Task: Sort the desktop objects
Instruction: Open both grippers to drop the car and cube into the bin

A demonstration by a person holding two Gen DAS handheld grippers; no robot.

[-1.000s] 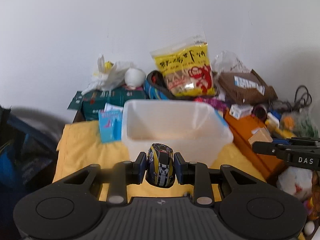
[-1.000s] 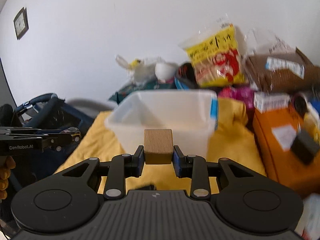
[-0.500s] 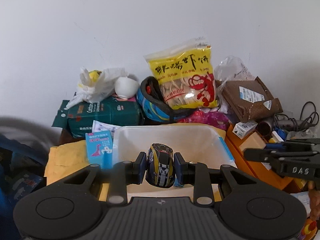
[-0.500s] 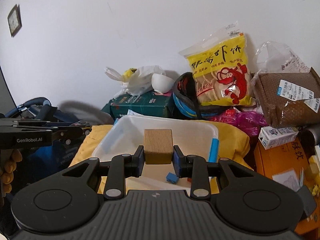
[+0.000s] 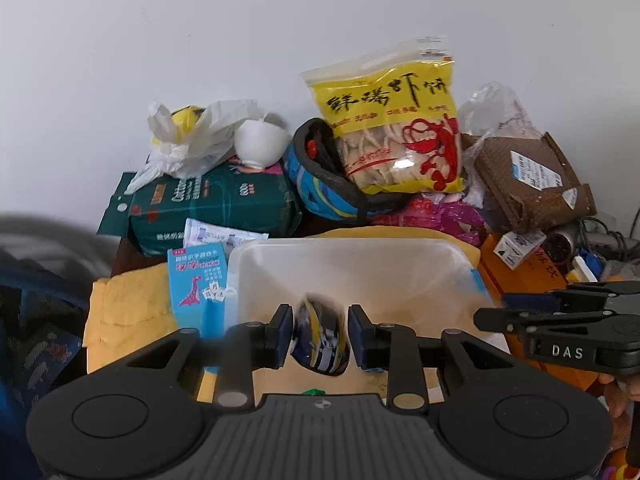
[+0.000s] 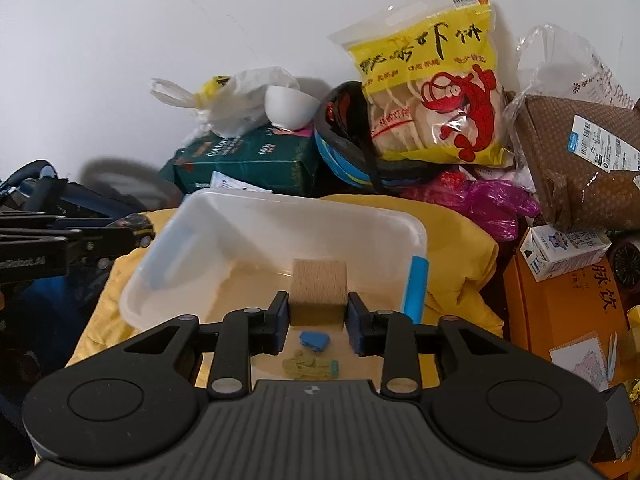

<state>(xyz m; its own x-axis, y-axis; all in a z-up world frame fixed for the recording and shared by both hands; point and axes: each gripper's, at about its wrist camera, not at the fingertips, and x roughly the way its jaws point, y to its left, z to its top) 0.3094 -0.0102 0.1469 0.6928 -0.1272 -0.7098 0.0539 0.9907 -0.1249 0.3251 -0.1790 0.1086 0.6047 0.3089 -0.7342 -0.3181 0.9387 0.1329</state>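
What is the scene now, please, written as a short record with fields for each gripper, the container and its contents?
left gripper: open, blurred toy car between the fingers with gaps on both sides, above the bin
right gripper: shut on wooden block, above the bin
container: translucent plastic bin on yellow cloth
contents seen: small blue piece, olive-green toy
behind bin: yellow snack bag, green package
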